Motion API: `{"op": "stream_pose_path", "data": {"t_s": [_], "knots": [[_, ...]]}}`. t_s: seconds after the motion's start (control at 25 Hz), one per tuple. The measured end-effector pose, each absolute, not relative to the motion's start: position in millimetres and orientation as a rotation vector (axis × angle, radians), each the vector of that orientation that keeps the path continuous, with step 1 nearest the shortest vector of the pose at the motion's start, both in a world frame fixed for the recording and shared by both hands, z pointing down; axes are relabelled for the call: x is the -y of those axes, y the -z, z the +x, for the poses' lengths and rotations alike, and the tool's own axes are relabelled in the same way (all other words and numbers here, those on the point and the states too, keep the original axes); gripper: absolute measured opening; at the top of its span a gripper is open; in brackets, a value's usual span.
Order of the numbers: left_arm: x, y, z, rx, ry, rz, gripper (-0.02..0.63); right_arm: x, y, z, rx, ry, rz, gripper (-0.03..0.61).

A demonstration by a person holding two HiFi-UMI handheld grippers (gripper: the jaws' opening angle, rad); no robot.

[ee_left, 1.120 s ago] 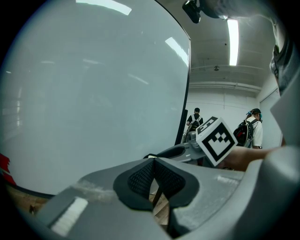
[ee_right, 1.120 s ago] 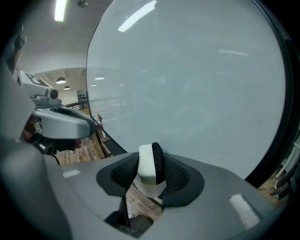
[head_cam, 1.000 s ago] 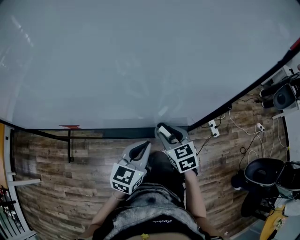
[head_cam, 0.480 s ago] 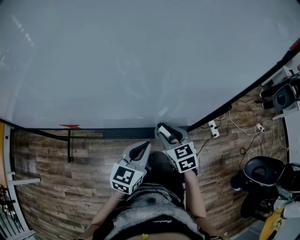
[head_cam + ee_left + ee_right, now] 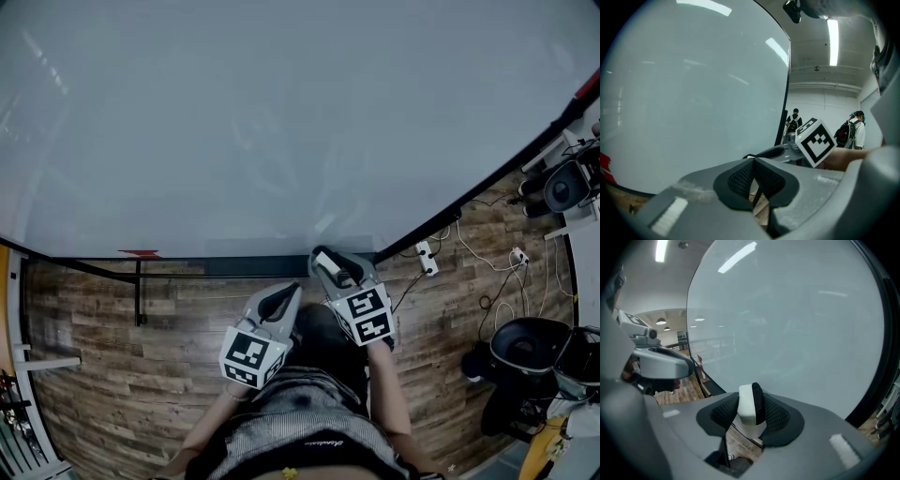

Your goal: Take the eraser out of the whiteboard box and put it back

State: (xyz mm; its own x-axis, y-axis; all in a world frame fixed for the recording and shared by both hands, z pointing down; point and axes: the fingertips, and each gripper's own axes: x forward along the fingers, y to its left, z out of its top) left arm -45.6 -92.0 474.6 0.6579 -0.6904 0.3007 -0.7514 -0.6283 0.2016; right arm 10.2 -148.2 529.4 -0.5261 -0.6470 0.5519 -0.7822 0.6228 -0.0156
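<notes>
Head view, eraser: it sits in my right gripper [image 5: 330,259], just in front of the dark box [image 5: 253,266] that runs along the bottom edge of the whiteboard [image 5: 281,122]; I read the eraser [image 5: 339,272] as out of the box and not yet put back
Head view, left gripper: my left gripper [image 5: 278,302] hangs beside the right one, lower in the picture, over the wood floor [image 5: 112,347] and apart from the box
Head view, axis: the white strip of the eraser lies along the line of the gripper, slanting toward the board
Left gripper view, fingers: the two dark pads [image 5: 740,178] meet at the tips with nothing between them; the right gripper's marker cube [image 5: 814,140] shows just beyond
Right gripper view, fingers: the pads [image 5: 776,417] are clamped on the eraser, one on each broad face
Right gripper view, facing: white body to the left, black felt to the right, so it stands on edge, its upper end proud of the pads
Right gripper view, axis: the long side seems to run up and down between the pads; the pads hide its full length
Step, my judgement: return it to the box
How I'd do it: turn the wrist until the long side lies along the box, come down slowly, feel it seat, then part the fingers
Risk: a tilted eraser may catch the box edge and tip to the floor
</notes>
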Motion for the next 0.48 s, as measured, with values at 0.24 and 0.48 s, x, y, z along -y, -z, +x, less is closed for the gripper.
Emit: {"op": "stream_pose_path", "data": {"t_s": [0.24, 0.48], "knots": [[92.7, -472.2, -44.7, 1.154, -0.273, 2.572, 0.002, 143.7, -527.0, 12.5, 2.376, -0.38, 1.117, 0.222], [92.1, -472.1, -42.4, 1.142, -0.273, 2.582, 0.002, 133.1, -518.8, 17.8, 2.435, -0.402, 1.08, 0.247]]}}
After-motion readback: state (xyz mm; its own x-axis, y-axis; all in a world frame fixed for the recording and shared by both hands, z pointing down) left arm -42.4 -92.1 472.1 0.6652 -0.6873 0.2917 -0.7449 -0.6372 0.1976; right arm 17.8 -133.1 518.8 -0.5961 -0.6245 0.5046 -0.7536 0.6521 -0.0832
